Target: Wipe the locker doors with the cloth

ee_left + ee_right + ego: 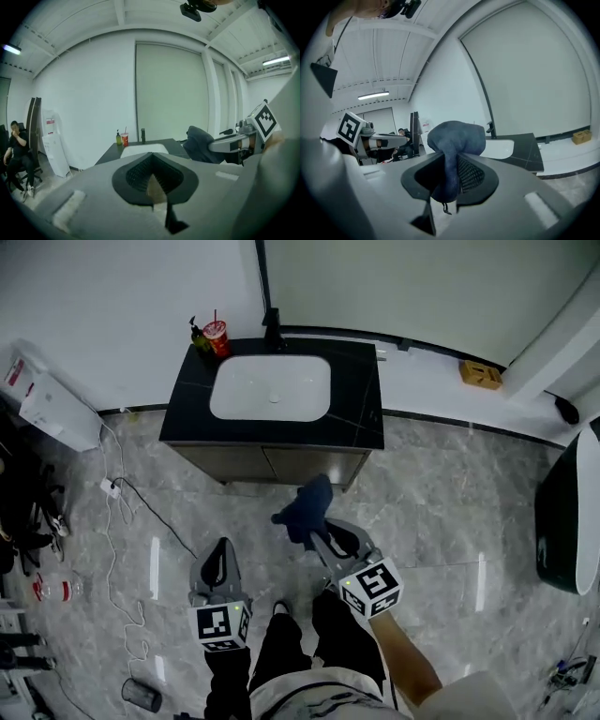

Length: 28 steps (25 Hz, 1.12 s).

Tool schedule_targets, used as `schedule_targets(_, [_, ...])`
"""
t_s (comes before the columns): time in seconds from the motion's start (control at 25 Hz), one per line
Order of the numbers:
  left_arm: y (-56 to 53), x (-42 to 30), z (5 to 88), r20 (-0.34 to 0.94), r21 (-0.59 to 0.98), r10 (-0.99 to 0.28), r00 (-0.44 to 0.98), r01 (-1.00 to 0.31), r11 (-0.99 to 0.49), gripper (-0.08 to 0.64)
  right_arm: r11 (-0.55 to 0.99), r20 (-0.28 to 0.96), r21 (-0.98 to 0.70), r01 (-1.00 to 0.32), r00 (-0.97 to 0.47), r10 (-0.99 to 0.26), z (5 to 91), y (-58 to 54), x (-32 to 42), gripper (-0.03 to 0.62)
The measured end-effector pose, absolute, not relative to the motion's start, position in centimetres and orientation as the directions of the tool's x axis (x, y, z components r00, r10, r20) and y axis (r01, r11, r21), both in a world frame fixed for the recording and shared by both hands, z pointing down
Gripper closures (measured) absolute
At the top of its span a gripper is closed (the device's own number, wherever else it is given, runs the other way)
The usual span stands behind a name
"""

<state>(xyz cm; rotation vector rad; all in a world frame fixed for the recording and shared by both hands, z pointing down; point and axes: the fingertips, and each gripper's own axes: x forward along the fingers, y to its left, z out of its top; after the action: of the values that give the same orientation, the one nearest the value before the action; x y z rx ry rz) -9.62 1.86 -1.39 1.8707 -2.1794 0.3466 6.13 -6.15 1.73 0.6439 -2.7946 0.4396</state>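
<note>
A dark blue cloth (307,505) bunches up out of my right gripper (317,532), whose jaws are shut on it. In the right gripper view the cloth (457,136) bulges above the black pads and a tail of it hangs down between them. My left gripper (219,554) is held beside it on the left, shut, with nothing in it. Its pads (136,176) meet at the tip in the left gripper view, where the cloth (201,143) and the right gripper's marker cube (263,119) show at the right. Both grippers point at a black vanity (361,418).
The vanity holds a white basin (272,387), a black faucet (273,329), a red cup (217,337) and a green bottle (198,334). A white appliance (52,404) and a cable (117,512) lie left. A person (16,150) sits far left.
</note>
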Motion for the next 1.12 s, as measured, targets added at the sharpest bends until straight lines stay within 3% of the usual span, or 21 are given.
schedule_targets(0.56, [9.8, -7.1, -10.3, 0.285, -0.034, -0.955, 0.079, -0.995, -0.093, 0.560, 0.691, 0.153, -0.253, -0.677, -0.734, -0.662, -10.0, 4.9, 10.9, 0.506])
schedule_targets(0.84, [11.3, -4.5, -13.5, 0.243, -0.051, -0.965, 0.095, -0.993, -0.110, 0.560, 0.643, 0.094, -0.173, -0.746, -0.663, -0.743, -13.6, 6.1, 14.2, 0.508])
schedule_targets(1.12, [10.9, -1.6, -15.8, 0.197, -0.054, -0.975, 0.106, -0.992, -0.118, 0.560, 0.652, 0.046, -0.131, -0.747, -0.662, -0.749, -16.3, 6.0, 15.8, 0.511])
